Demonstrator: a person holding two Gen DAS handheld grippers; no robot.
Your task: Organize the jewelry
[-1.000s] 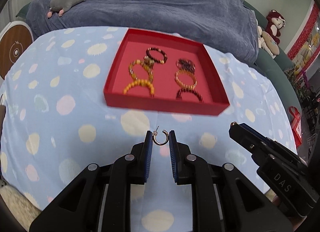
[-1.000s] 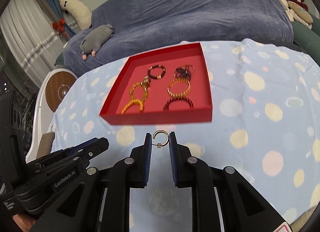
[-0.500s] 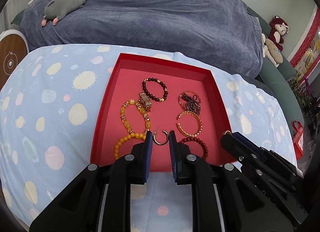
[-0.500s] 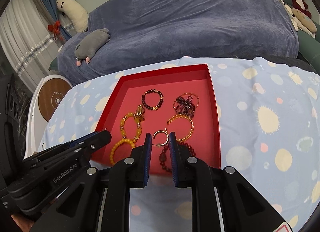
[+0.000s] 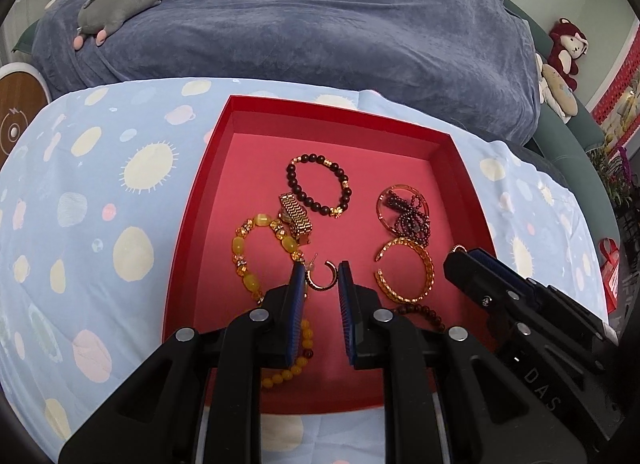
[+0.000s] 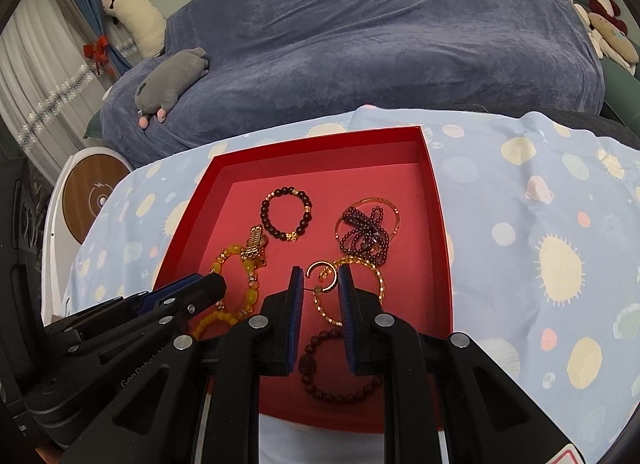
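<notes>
A red tray lies on the spotted blue cloth and holds several bracelets. My left gripper is shut on a small gold hoop earring and holds it over the tray's near middle, beside the yellow bead bracelet. My right gripper is shut on a second gold hoop earring over the tray, above a gold chain bracelet. Each gripper shows in the other's view, the right and the left.
In the tray lie a dark bead bracelet, a gold watch-band piece, a purple bead tangle in a gold ring and a dark red bracelet. A blue-covered sofa with a grey plush stands behind.
Both grippers moved forward with their earrings, from over the cloth in front of the tray to over the tray's inside. The jaws stayed closed on the earrings.
</notes>
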